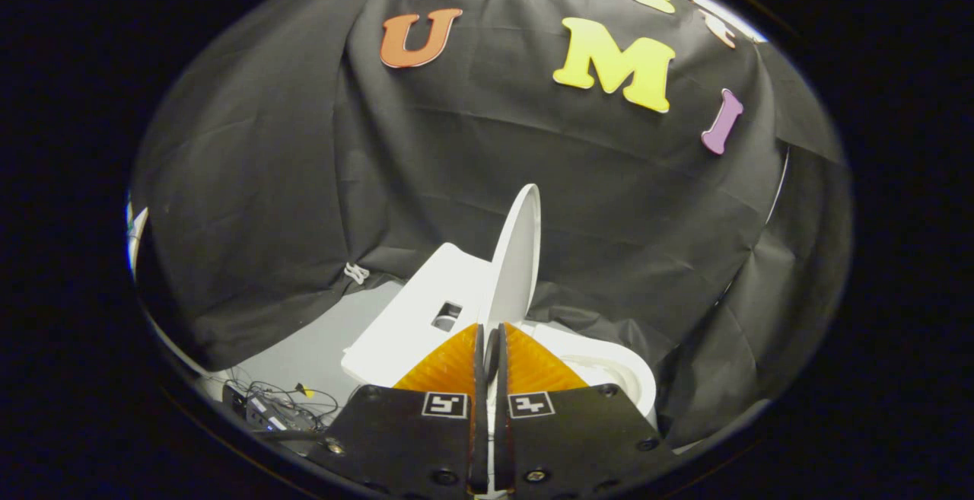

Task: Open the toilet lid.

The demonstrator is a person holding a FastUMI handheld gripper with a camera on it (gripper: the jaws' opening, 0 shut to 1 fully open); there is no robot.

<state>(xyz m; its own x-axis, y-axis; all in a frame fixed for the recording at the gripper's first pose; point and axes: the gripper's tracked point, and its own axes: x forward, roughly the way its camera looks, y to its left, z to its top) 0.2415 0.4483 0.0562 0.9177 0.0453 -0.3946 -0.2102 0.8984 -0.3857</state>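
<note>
Cables (285,401), one dark tangle, sit on the grey floor (319,348) left of the fingers, and there's a small dark box (255,409) among them. Next over, one white toilet tank (426,310), its flat top showing a square opening, stands just ahead of the fingers. And there it is, one toilet lid (517,256), raised, seen nearly edge-on, long axis running up from the fingertips and leaning a touch right, its top edge against the black cloth wall (304,180). The gripper (491,344) sits narrow, two fingers almost together, and the lid's lower edge dips into the slim gap between them; whether both pads press on it, I cannot tell. To the right, one white toilet bowl (609,367) curves beyond the fingers, rim open to view.
</note>
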